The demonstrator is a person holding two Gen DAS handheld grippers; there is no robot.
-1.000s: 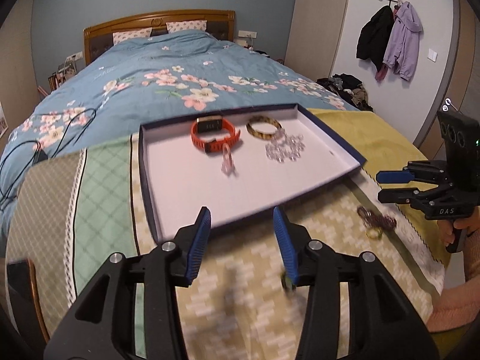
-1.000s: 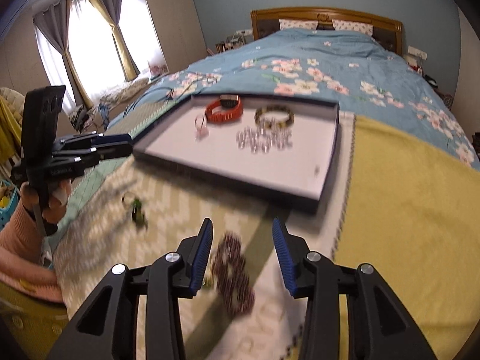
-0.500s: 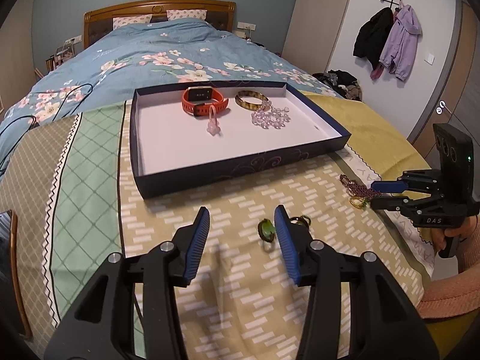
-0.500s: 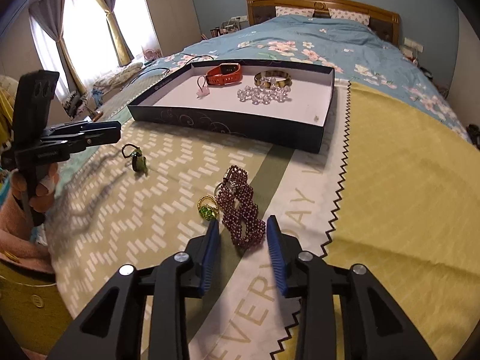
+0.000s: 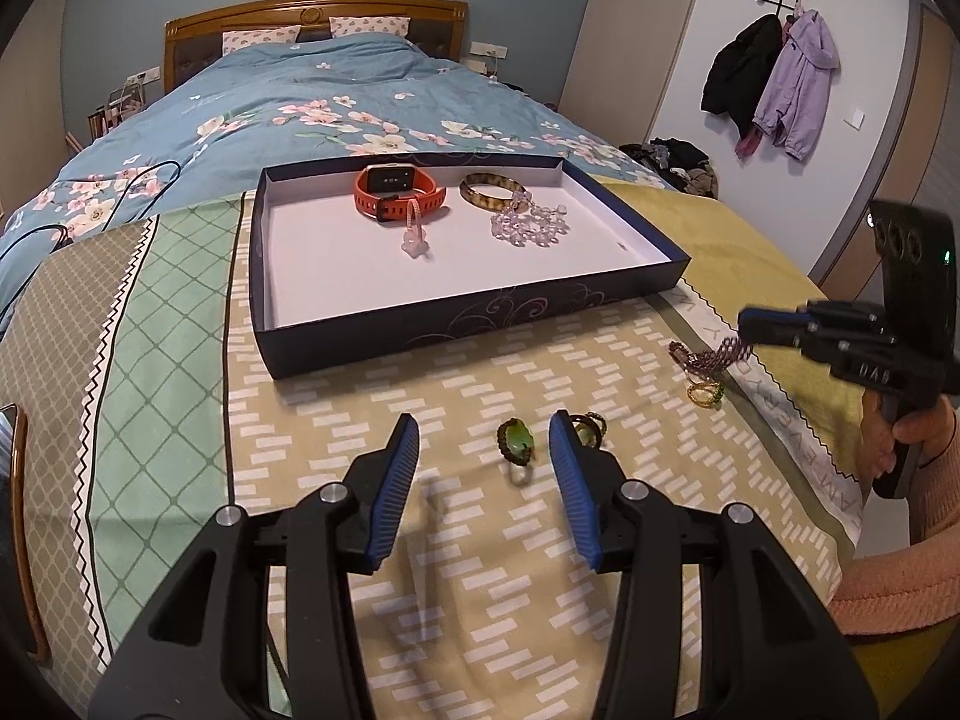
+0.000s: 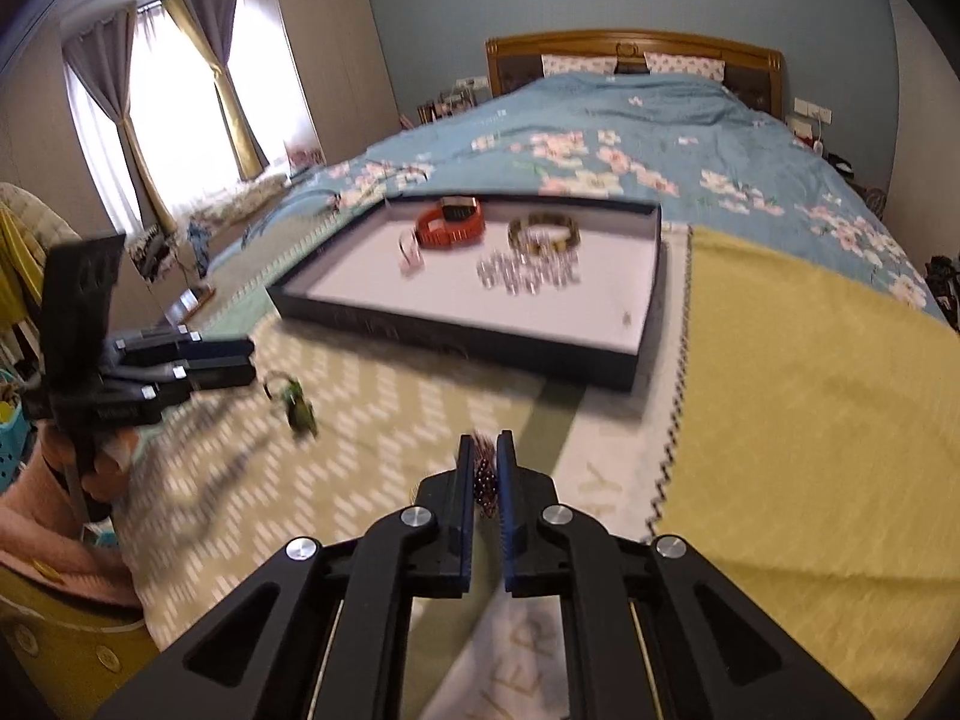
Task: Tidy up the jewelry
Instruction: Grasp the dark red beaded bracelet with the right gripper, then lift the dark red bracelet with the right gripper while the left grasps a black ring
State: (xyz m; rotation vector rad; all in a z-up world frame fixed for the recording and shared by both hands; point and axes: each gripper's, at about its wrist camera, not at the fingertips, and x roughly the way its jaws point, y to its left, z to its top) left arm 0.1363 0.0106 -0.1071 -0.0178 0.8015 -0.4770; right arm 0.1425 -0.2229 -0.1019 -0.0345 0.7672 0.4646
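Tray: a shallow dark-blue box (image 5: 480, 315) with a white floor, lying on the bed's patterned blanket (image 5: 420, 570).
In the tray: an orange watch (image 5: 399, 192), a mottled brown bangle (image 5: 492, 192), a clear crystal bracelet (image 5: 531, 228) and a small pale pink charm (image 5: 414, 234).
Left claw (image 5: 485, 450): spread, with a green-stone ring (image 5: 516, 444) lying on the blanket between its blue ribbed pads.
Right claw (image 6: 485, 468): has just been closing and is now pinching the purple beaded bracelet (image 5: 714, 357), one end lifted off the blanket.
Nearby: a yellow-green ring (image 5: 705, 393) just beside the bracelet.
Change: half a second ago the bracelet lay flat.
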